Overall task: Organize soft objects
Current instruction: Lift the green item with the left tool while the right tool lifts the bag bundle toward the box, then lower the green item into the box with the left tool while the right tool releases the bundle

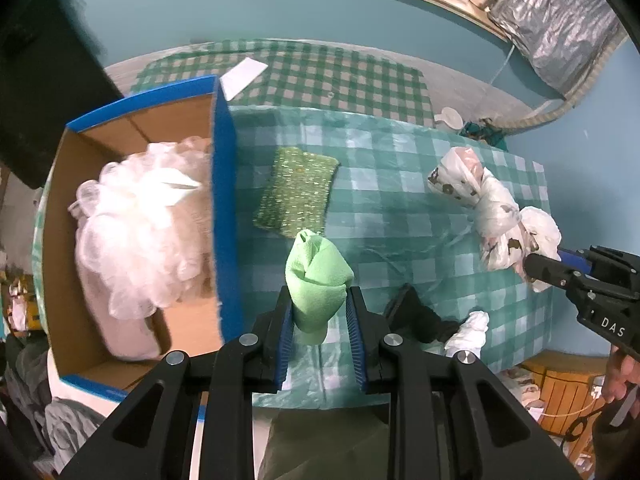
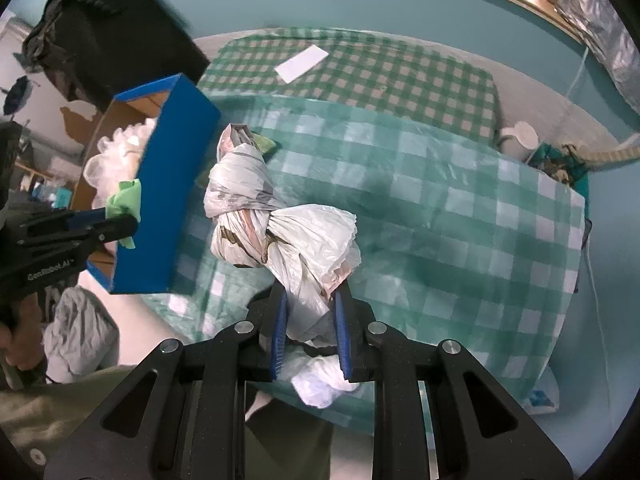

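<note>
So here we've got both grippers pointing down at the table point(image 1: 400, 184), which has a green checked cloth with clear plastic over it. Our left gripper point(image 1: 320, 308) is pinched shut on a light green cloth point(image 1: 318, 276), folded up into a soft bundle that sticks out past the blue pads point(image 1: 285, 336). It's held up off the table, just to the right of the box wall.

Our right gripper point(image 2: 310, 320) is clamped tight on a knotted plastic bag point(image 2: 280, 240) (white with some darker print on it, twisted into a lumpy rope shape). The bag hangs out in front of the fingers, clear of the tablecloth as far as we can tell.

The cardboard box point(image 1: 224, 208) with blue outer walls sits on the left side of the table, and there's a fluffy white mesh puff point(image 1: 136, 232) already inside it. A sparkly green sponge point(image 1: 296, 196) lies flat on the table just beside the box. A small white crumpled wad point(image 1: 470, 332) sits near the front edge of the table, next to something dark we can't make out. A white slip of paper point(image 1: 244, 76) lies on the far part of the cloth.
</note>
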